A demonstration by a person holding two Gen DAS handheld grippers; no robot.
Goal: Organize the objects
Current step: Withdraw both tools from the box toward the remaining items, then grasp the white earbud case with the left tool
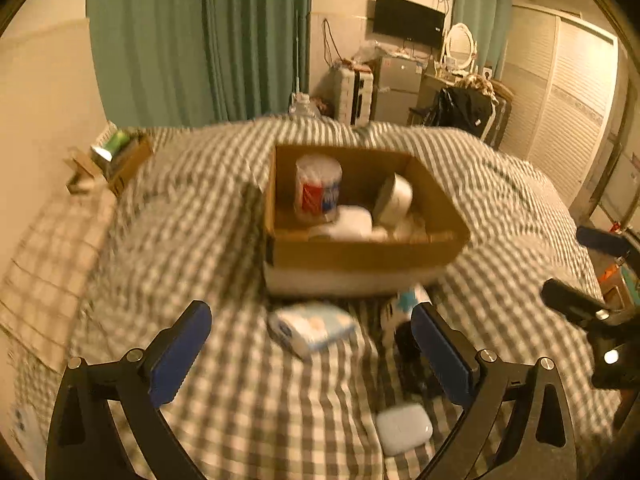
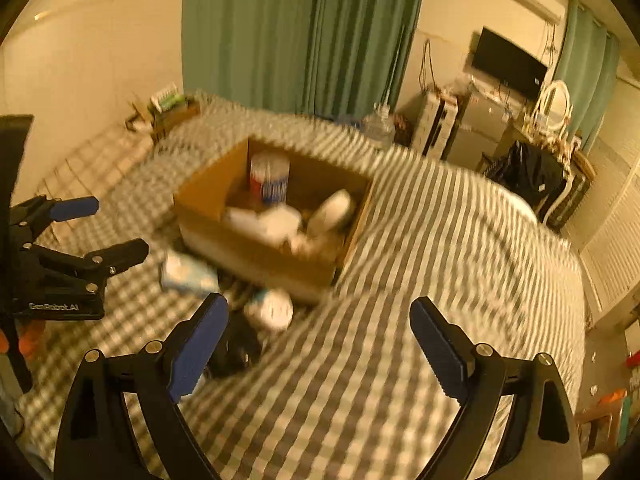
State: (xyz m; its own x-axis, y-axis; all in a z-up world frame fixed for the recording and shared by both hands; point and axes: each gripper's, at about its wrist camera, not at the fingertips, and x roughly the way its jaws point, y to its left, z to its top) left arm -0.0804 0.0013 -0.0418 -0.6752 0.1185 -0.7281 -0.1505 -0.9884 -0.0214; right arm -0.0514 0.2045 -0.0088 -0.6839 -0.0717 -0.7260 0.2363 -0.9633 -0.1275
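Left wrist view: left tongs (image 1: 311, 344) spread wide, empty, hovering near tissue pack (image 1: 312, 327) on bed (image 1: 240, 400), just before cardboard box (image 1: 360, 256). Right tongs (image 2: 319, 340) likewise wide, empty. Best centred over pack, closed across its short sides, then lifted clear of box wall before release.

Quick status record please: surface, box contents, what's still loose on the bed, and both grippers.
surface: bed with checked cover
box: open cardboard, on the bed
in box: red-and-blue canister upright; white roll tilted; other white items, too blurred to name
loose, near side of box: tissue pack; white case; black item; white-and-blue package
left gripper: open, empty, tissue pack between its fingers' line
right gripper: open, empty, above the cover
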